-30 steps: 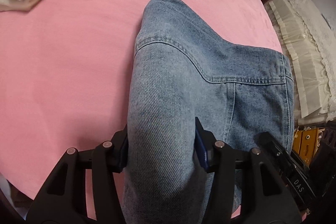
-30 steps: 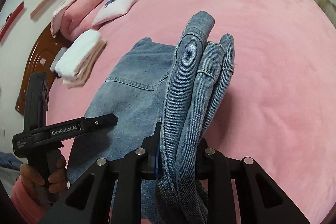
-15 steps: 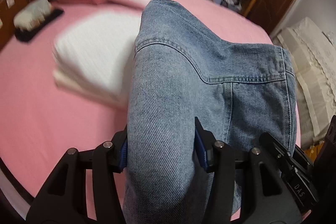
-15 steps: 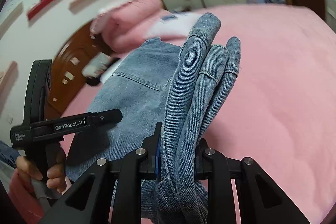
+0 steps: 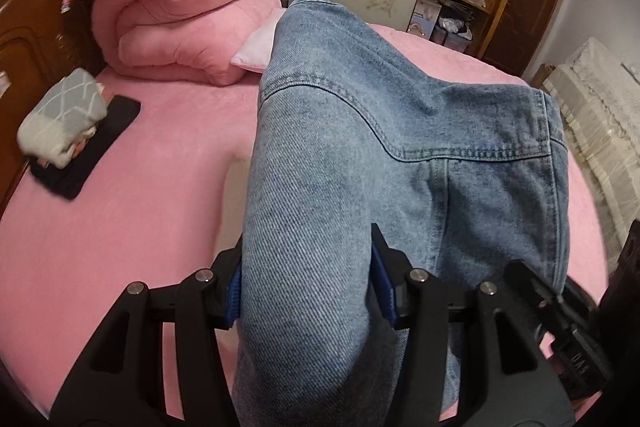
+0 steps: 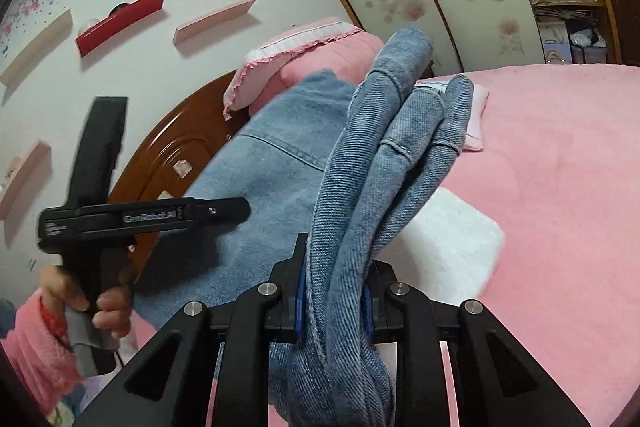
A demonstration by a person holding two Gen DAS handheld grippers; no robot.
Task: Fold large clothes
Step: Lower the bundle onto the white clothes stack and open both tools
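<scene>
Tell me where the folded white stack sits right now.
In the right wrist view, the folded white stack lies on the pink bed, lower right of centre, just right of the jeans clamped in the right gripper.

Legible markings, two found. Right wrist view: white lettering "GenRobot.AI" on the black side bar of the left gripper [image 6: 176, 215], at the left of the scene; smaller print at the bar's left end is too small to read. Left wrist view: letters "DAS", seen inverted, on the black body of the right gripper [image 5: 576, 367] at the near right.
</scene>
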